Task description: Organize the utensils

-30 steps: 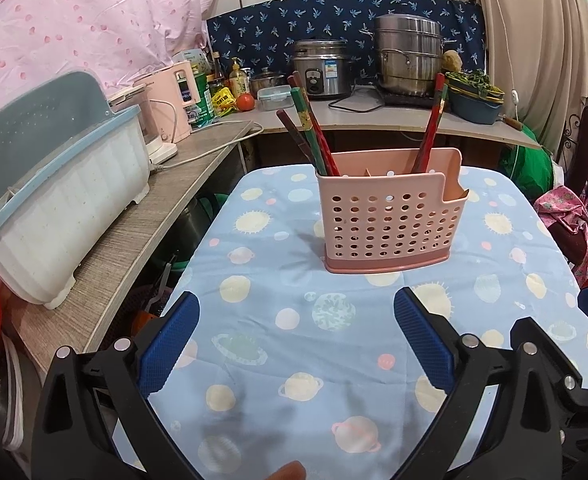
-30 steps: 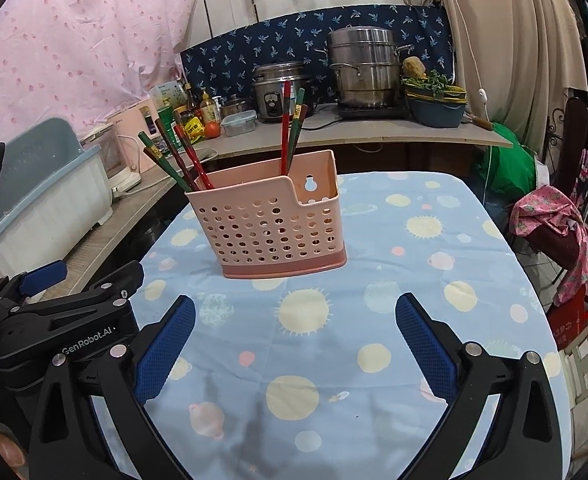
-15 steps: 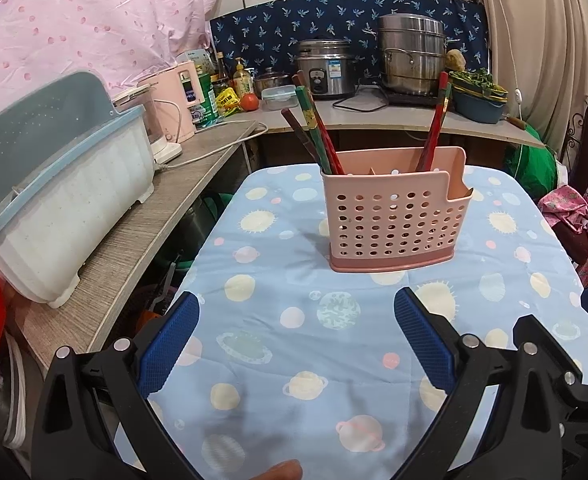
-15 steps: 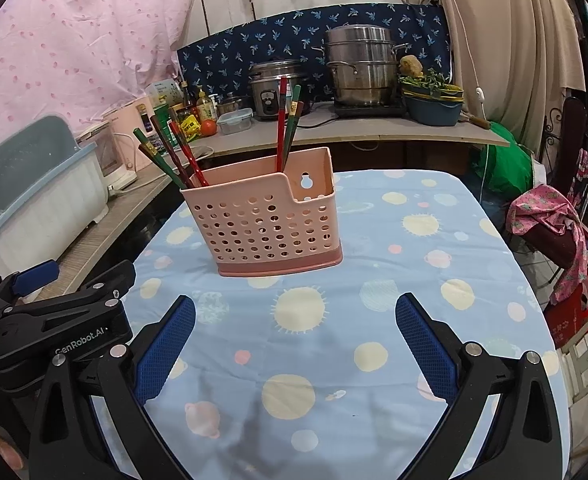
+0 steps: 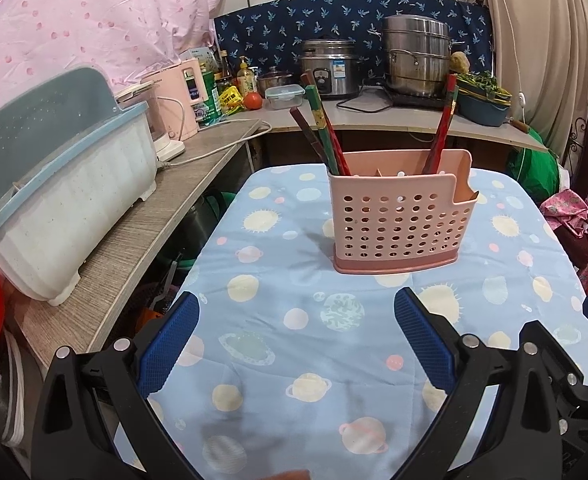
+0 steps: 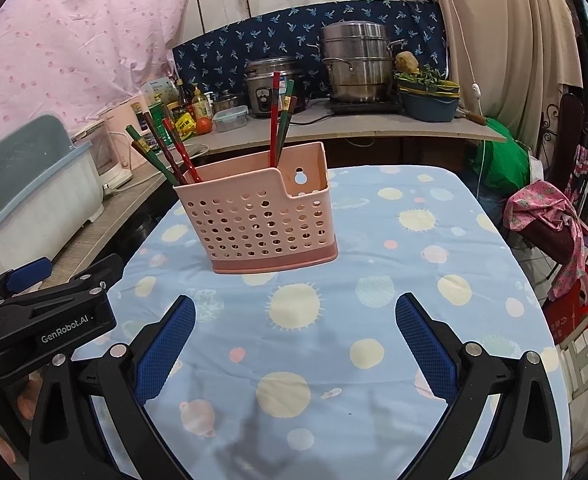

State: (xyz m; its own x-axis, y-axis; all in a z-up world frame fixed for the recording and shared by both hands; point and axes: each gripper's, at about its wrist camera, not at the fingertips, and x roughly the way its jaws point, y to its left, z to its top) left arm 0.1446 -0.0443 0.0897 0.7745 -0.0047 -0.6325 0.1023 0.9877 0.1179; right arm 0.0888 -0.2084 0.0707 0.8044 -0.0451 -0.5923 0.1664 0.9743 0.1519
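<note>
Chopsticks stand in two bunches inside a pink perforated caddy [image 5: 401,224] that sits upright on the surface [image 5: 294,320], which is covered by a pale blue cloth printed with suns and planets. One bunch [image 5: 321,136] of red, green and brown chopsticks leans out of the caddy's left end; the other bunch [image 5: 441,124] rises from nearer its right end, behind the stepped notch in the front wall. From the right wrist view the same caddy [image 6: 262,224] shows a keyhole slot in its taller back wall, with the left bunch [image 6: 162,152] fanned outward and the second bunch [image 6: 280,120] almost vertical.

Nearer the cameras than the caddy, both claws hang above the cloth. The left claw [image 5: 294,340] has its blue-padded fingers spread wide with nothing between them, and the right claw [image 6: 294,340] is likewise spread wide and holds nothing. Left of the caddy, a white dish rack with a blue lid [image 5: 54,184] rests on a wood-grain side counter [image 5: 142,240]. Behind the caddy stand a rice cooker [image 5: 327,66] and a steel steamer pot [image 5: 415,56].
</note>
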